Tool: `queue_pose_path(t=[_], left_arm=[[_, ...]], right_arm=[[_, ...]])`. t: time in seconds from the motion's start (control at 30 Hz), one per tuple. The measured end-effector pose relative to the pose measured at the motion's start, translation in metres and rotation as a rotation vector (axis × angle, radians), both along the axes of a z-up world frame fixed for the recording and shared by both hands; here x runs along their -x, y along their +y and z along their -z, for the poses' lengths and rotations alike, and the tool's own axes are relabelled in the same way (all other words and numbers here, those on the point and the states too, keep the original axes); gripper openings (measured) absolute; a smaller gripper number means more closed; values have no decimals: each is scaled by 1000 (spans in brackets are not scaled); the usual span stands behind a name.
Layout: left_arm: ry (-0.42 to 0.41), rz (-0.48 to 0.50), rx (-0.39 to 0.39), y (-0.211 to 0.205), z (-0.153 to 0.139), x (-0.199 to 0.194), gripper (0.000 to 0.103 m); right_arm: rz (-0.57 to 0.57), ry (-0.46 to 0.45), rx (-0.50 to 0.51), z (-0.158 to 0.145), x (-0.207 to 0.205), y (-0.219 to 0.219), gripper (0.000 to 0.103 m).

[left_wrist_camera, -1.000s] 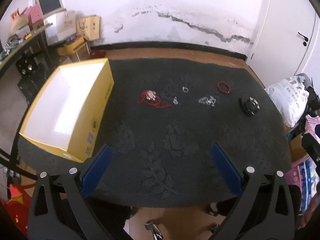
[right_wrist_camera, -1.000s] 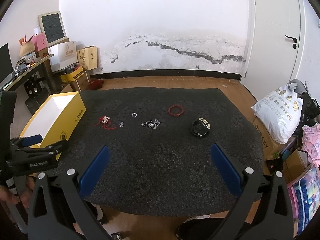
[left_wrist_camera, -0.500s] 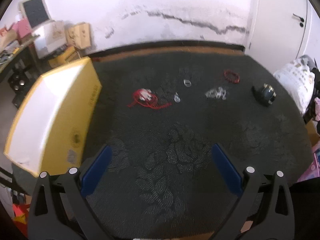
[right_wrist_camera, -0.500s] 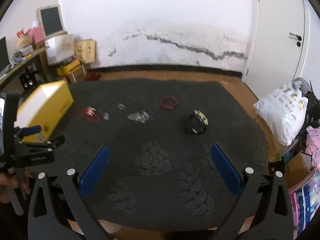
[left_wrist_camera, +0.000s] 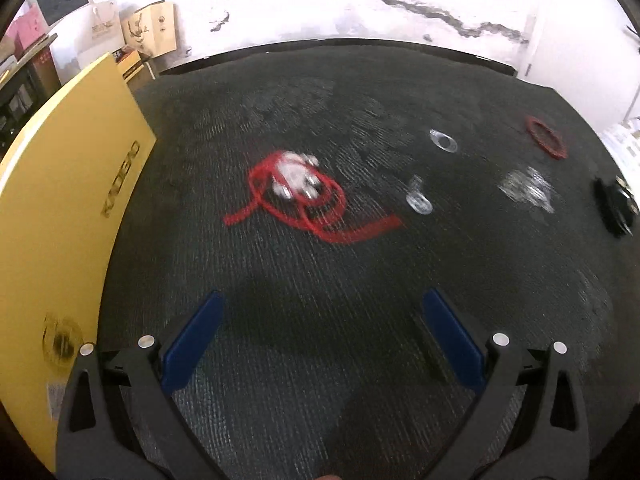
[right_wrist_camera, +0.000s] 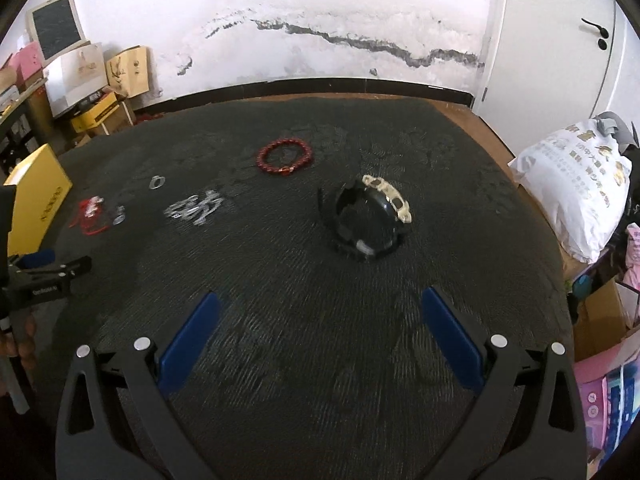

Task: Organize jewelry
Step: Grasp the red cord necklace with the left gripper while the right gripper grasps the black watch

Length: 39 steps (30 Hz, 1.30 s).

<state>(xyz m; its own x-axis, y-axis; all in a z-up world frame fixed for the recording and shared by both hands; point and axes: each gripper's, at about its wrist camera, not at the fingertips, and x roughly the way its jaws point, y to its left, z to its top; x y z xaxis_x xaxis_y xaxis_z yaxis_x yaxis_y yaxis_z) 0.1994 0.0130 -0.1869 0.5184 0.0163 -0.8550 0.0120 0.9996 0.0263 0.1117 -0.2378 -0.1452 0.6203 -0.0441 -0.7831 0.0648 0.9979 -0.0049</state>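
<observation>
Now left claw (left_wrist_camera: 320, 332) spread, low over red cord necklace (left_wrist_camera: 304, 200); right claw (right_wrist_camera: 316, 328) spread, facing black bracelet (right_wrist_camera: 366, 220).

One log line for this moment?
left gripper: open, nearing red cord necklace | right gripper: open, facing black bracelet | yellow box: left

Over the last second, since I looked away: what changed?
Both tools advanced over the mat: the left tool toward the red cord, the right tool toward the black bracelet. Both are open and empty as before. No jewelry has moved, and the yellow box hasn't either.
</observation>
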Motion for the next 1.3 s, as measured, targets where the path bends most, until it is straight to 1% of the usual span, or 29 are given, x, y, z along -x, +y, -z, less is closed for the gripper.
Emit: queue_pose_path(t=[0.07, 0.23, 0.3, 0.37, 0.57, 0.73, 0.77, 0.87, 1.2, 1.3], left_arm=[[4, -5, 30, 6, 5, -10, 97], [-46, 5, 34, 15, 7, -31, 97], [-81, 18, 24, 15, 9, -34, 98], [-93, 13, 24, 16, 10, -44, 98], [-96, 3, 29, 16, 15, -51, 98], [-86, 1, 19, 16, 16, -53, 98], [-86, 1, 19, 16, 17, -53, 98], [-81, 1, 18, 18, 16, -54, 98], [-81, 1, 21, 18, 15, -55, 98], [-81, 1, 21, 18, 15, -55, 98]], right_arm=[[17, 6, 3, 7, -14, -6, 97], [43, 36, 2, 22, -32, -21, 97], [52, 36, 4, 24, -36, -24, 97], [61, 35, -7, 26, -43, -28, 97], [75, 42, 8, 32, -61, -32, 97], [82, 77, -4, 48, -76, -35, 97], [80, 70, -20, 51, -78, -36, 98], [58, 49, -17, 53, -84, -37, 98], [37, 50, -19, 54, -87, -41, 98], [24, 42, -18, 53, -84, -38, 93]])
